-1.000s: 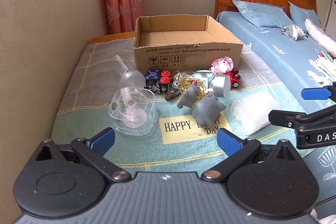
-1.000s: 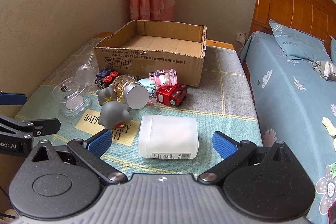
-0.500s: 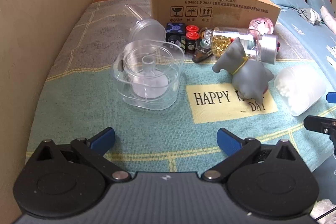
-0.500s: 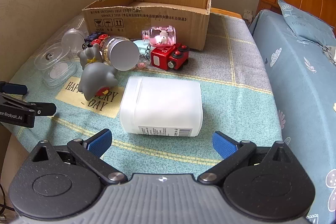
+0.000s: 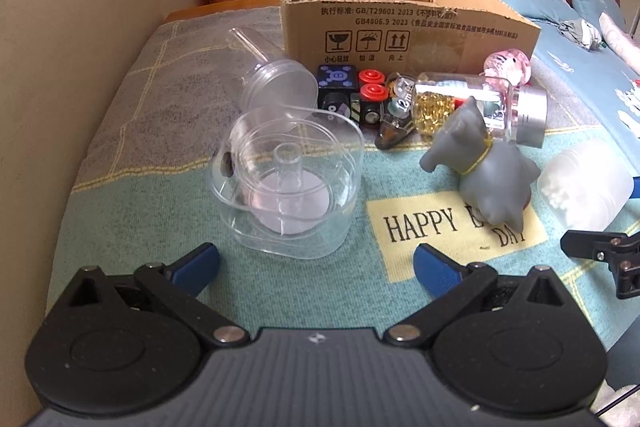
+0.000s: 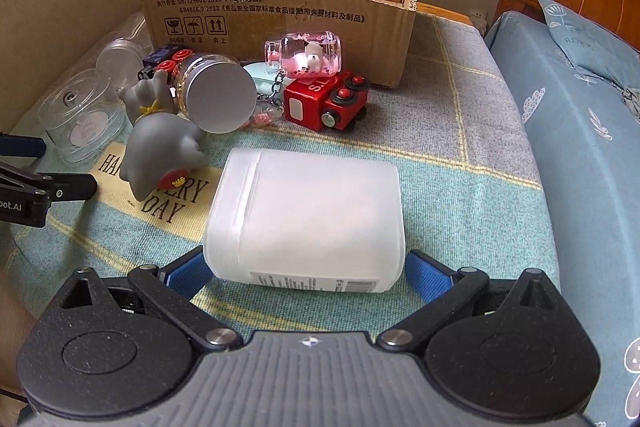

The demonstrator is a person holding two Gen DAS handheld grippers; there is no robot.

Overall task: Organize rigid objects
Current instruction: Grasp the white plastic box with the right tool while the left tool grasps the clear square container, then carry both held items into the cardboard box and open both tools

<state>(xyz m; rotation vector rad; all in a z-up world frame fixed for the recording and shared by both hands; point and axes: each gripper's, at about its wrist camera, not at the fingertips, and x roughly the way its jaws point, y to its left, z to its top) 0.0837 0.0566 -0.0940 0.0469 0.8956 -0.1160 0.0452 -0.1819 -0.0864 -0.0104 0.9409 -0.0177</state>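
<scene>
A frosted white plastic jar (image 6: 308, 219) lies on its side between the fingers of my open right gripper (image 6: 304, 267); whether the pads touch it I cannot tell. My open, empty left gripper (image 5: 316, 263) sits just short of a clear plastic container (image 5: 288, 183). A grey toy cat (image 5: 488, 167) lies on the "HAPPY BIRTHDAY" mat. Behind it are a glass bottle with a silver cap (image 5: 480, 107), a pink globe bottle (image 6: 304, 57), a red toy train (image 6: 324, 99) and dark blocks with red knobs (image 5: 356, 95). An open cardboard box (image 5: 400, 23) stands at the back.
A clear lid with a tube (image 5: 276, 83) lies by the box. The beige wall (image 5: 80, 27) runs along the left. A bed (image 6: 580, 87) with a blue sheet lies to the right, its wooden headboard behind. The table's near edge is close below both grippers.
Both grippers have moved forward and lower. The white jar now lies between the right fingers, and the clear container is nearer the left gripper. Both grippers stay open.
</scene>
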